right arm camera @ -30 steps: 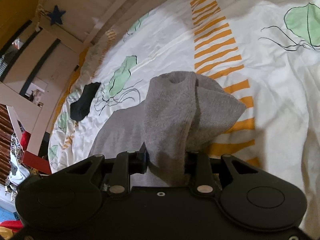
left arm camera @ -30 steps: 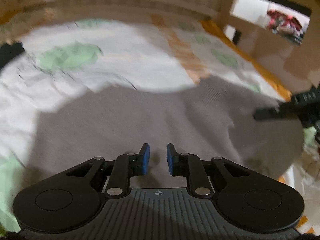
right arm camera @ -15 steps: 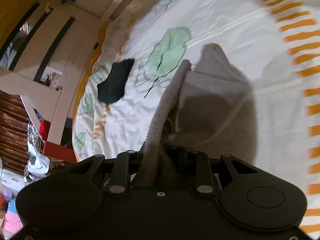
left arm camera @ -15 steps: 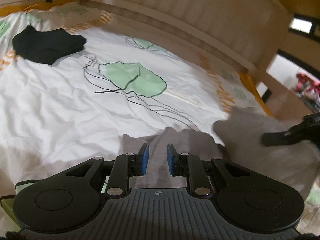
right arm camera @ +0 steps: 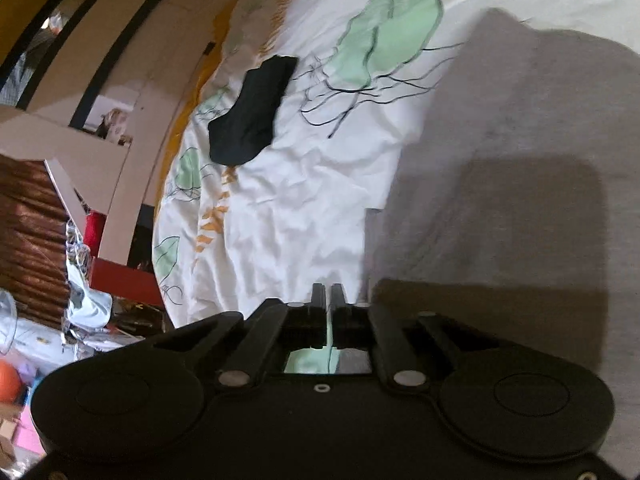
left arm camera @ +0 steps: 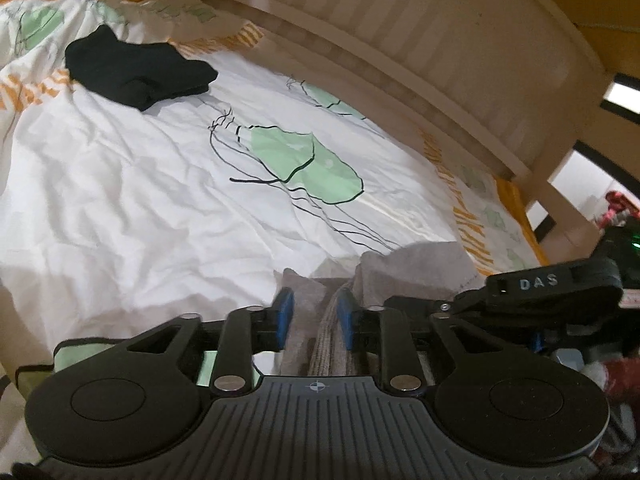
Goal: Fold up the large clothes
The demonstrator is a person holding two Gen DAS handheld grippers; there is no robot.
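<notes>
The grey knit garment (right arm camera: 520, 140) lies spread on the bed at the right of the right wrist view. My right gripper (right arm camera: 329, 300) hovers at its left edge. Its jaws are closing to a thin slit, and nothing is between them. In the left wrist view, a bunched edge of the grey garment (left arm camera: 416, 268), with a ribbed hem, runs between the blue pads (left arm camera: 285, 312) of my left gripper (left arm camera: 315, 304). The left jaws are opening around that cloth. The right gripper's black body (left arm camera: 560, 280) is close on the right.
A folded black garment (left arm camera: 136, 68) lies far back on the white jellyfish-print sheet (left arm camera: 120, 200); the right wrist view also shows this black garment (right arm camera: 250, 116). A wooden slatted bed rail (left arm camera: 440, 40) borders the far side. Cluttered bags and boxes (right arm camera: 80, 312) sit off the bed's edge.
The right gripper let go of the grey cloth, its jaws came together, and it swung left. The left gripper moved to the garment's edge, cloth now sits between its slightly wider pads.
</notes>
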